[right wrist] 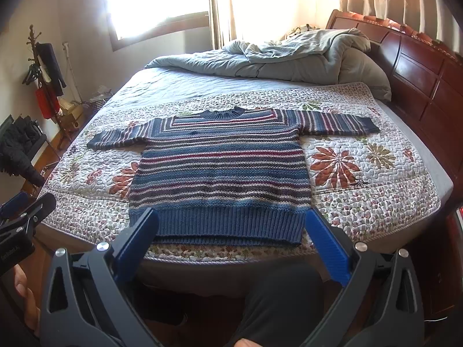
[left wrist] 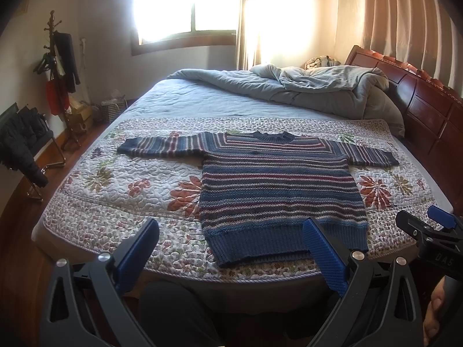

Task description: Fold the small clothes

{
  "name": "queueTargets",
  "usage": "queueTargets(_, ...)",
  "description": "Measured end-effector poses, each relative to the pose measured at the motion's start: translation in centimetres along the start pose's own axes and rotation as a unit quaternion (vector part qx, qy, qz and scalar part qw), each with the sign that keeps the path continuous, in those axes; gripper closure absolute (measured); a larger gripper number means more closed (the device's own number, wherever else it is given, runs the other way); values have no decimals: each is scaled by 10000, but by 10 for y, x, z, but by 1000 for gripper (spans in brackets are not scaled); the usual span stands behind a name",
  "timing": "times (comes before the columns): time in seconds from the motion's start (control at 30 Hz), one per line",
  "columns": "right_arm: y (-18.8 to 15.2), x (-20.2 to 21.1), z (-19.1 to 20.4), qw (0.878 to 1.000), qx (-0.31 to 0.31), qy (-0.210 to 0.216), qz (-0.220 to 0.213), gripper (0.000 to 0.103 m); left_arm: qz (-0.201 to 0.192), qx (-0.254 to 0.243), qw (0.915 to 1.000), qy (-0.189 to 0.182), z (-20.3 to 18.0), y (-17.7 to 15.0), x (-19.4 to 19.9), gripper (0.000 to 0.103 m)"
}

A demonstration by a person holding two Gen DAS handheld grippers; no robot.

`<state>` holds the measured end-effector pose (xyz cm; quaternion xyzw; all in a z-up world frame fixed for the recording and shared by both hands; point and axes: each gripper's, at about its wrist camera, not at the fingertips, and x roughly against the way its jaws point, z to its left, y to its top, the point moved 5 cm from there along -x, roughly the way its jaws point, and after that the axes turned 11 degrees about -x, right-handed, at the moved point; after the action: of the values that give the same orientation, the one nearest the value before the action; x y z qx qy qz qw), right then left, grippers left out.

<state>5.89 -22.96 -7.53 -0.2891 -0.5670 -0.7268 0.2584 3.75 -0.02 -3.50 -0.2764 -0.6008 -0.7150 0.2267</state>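
A small knitted sweater (left wrist: pixel 277 190) (right wrist: pixel 220 173) with blue, red and white stripes lies flat on the floral quilt (left wrist: pixel 121 190) (right wrist: pixel 361 202), sleeves spread to both sides, hem toward me. My left gripper (left wrist: pixel 231 228) hovers open in front of the bed's near edge, left of the hem's middle. My right gripper (right wrist: pixel 231 219) is open too, its blue pads framing the hem from above and short of it. Each gripper shows at the edge of the other's view: the right gripper (left wrist: pixel 431 228) and the left gripper (right wrist: pixel 20 211). Nothing is held.
A rumpled grey duvet (left wrist: pixel 303 86) (right wrist: pixel 275 57) is heaped at the far end by the wooden headboard (left wrist: pixel 419 101) (right wrist: pixel 419 66). A coat stand (left wrist: pixel 58 66) and a chair with dark clothes (left wrist: pixel 20 141) stand left of the bed. The person's dark-trousered legs (right wrist: pixel 275 303) are below.
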Motion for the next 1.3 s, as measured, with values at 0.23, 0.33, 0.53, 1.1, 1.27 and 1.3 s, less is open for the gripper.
queueTargets(0.23, -1, 0, 0, 10000, -10, -1, 3, 3, -22, -6, 10000, -8, 0, 0, 1, 4)
queueTargets(0.33, -1, 1, 0, 10000, -15, -1, 4, 3, -23, -3, 10000, -7, 0, 1, 1, 4)
queueTargets(0.53, -1, 0, -1, 10000, -31, -7, 17, 3, -27, -4, 10000, -7, 0, 0, 2, 4)
queueTargets(1.1, -2, -1, -2, 10000, -48, -7, 33, 3, -25, -4, 10000, -9, 0, 0, 2, 4)
queueTargets(1.27, -2, -2, -2, 10000, -56, -10, 36, 3, -31, -7, 10000, -10, -1, 1, 2, 4)
queueTargets(1.3, -2, -2, -2, 10000, -59, -8, 37, 3, -31, -5, 10000, -8, -1, 1, 2, 4)
